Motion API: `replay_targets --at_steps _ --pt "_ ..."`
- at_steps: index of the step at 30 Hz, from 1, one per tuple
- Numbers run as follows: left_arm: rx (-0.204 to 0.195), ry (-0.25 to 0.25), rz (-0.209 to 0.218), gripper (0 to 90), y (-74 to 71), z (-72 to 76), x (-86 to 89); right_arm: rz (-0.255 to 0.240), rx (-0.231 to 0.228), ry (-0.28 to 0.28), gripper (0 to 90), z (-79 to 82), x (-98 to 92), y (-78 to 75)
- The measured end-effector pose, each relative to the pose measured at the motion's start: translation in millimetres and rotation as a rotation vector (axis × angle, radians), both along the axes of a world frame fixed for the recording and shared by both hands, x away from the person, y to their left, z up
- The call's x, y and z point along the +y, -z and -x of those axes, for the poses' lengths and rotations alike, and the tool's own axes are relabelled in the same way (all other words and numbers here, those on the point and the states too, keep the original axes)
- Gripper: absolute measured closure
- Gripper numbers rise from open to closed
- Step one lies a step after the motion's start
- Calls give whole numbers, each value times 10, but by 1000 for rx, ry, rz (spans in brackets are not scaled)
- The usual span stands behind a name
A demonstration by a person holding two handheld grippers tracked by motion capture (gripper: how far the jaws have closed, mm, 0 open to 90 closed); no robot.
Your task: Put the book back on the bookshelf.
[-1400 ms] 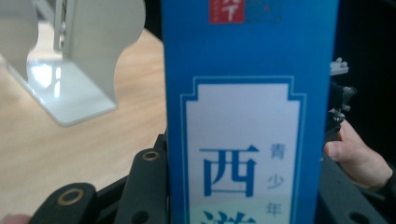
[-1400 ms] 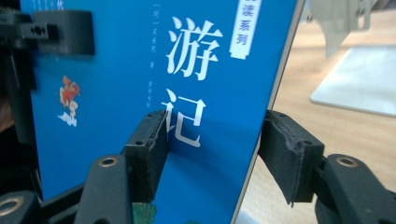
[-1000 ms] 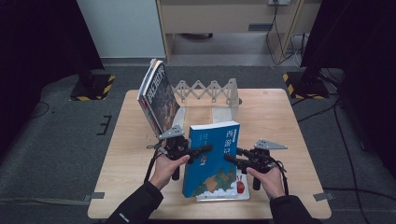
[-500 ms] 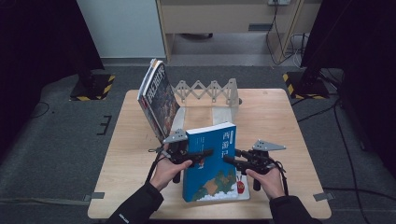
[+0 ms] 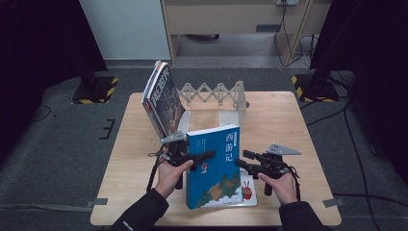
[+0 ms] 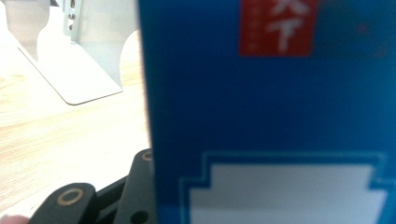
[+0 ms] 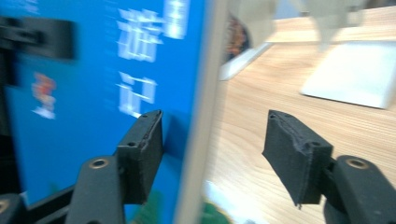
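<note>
A blue book [image 5: 214,168] with white characters on its cover stands tilted near the table's front edge. My left gripper [image 5: 210,154] is shut on its left side, one jaw lying across the cover. In the left gripper view the book [image 6: 280,116] is very close, and one black finger [image 6: 137,186] shows beside it. My right gripper [image 5: 242,160] is open at the book's right side. In the right gripper view the book's page edge [image 7: 201,116] runs between its spread jaws [image 7: 215,140].
A white book with a red figure [image 5: 248,192] lies flat under the blue one. Two books [image 5: 161,98] lean against the left end of a white expandable rack [image 5: 216,91] at the back of the wooden table [image 5: 298,125].
The blue book has shifted slightly left and stands a bit more upright in my left gripper. The right gripper has barely moved.
</note>
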State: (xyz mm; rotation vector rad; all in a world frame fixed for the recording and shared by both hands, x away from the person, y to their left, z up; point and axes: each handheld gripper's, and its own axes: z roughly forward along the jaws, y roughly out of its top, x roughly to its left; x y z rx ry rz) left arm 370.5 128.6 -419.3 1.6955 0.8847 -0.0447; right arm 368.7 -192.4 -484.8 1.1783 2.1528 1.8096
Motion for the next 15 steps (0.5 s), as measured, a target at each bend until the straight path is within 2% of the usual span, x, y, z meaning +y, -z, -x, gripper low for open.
replay_targets --at_steps 1,2,4,8,11,12,13,15 --pt "-7 -6 -5 608 -44 6 26 13 1 18 362 -3 -28 2" --pt "-11 -9 -6 608 -65 9 39 51 3 49 353 -8 -78 11" --pt "-20 -16 -1 609 -113 15 71 65 2 58 344 -11 -92 17" --pt "-38 -37 9 608 -212 20 145 125 8 115 307 -29 -157 42" --pt "-58 -52 -4 608 -283 27 193 185 22 164 298 -42 -225 61" --pt "-69 -65 -9 608 -322 29 227 234 37 208 294 -48 -290 79" --pt "-69 -65 -9 608 -322 29 227 234 37 208 294 -48 -290 79" --pt "-73 -79 -7 608 -356 22 268 278 41 235 294 -54 -354 92"
